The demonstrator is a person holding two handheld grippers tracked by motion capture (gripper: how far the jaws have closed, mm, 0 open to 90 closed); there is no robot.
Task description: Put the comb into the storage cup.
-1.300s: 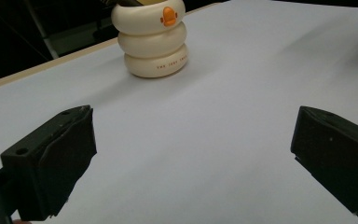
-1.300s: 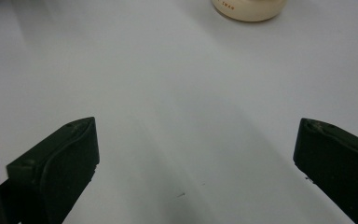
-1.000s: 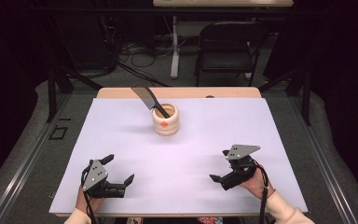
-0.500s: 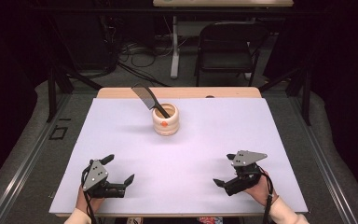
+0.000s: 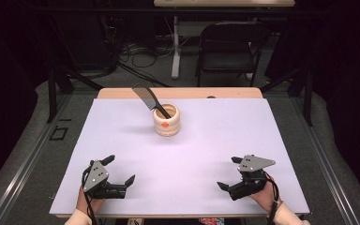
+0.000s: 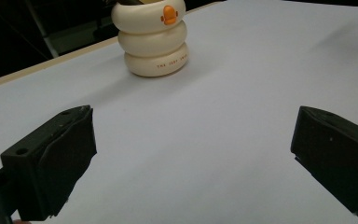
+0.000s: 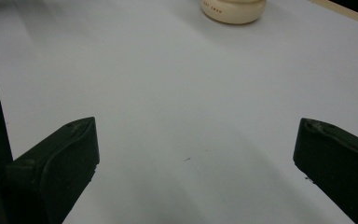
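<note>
High view: a cream, ring-stacked ceramic holder with an orange mark (image 5: 166, 120) is seen standing on the far middle of the white-covered bench (image 5: 201, 154). A black plastic comb (image 5: 149, 98) is propped inside it, leaning up and to the left. The left tool (image 5: 117, 177) and the right tool (image 5: 228, 174) are held low at the near edge, well apart from the holder and from each other, both spread wide and holding nothing.

Left gripper view: the holder (image 6: 152, 38) is framed ahead, between two wide-set black jaws, with bare bench between.

Right gripper view: the holder's base (image 7: 233, 10) is glimpsed at the top edge, beyond widely parted jaws.

Step in hand: judged to be the start, before any reach; the comb is untouched.

Next move: a long forward reach is likely called for, with the jaws narrowed around the slim comb handle above the rim.

Change from earlier frames: the right tool is seen lower and nearer the bench edge; the left tool, holder and comb are unmoved.
</note>
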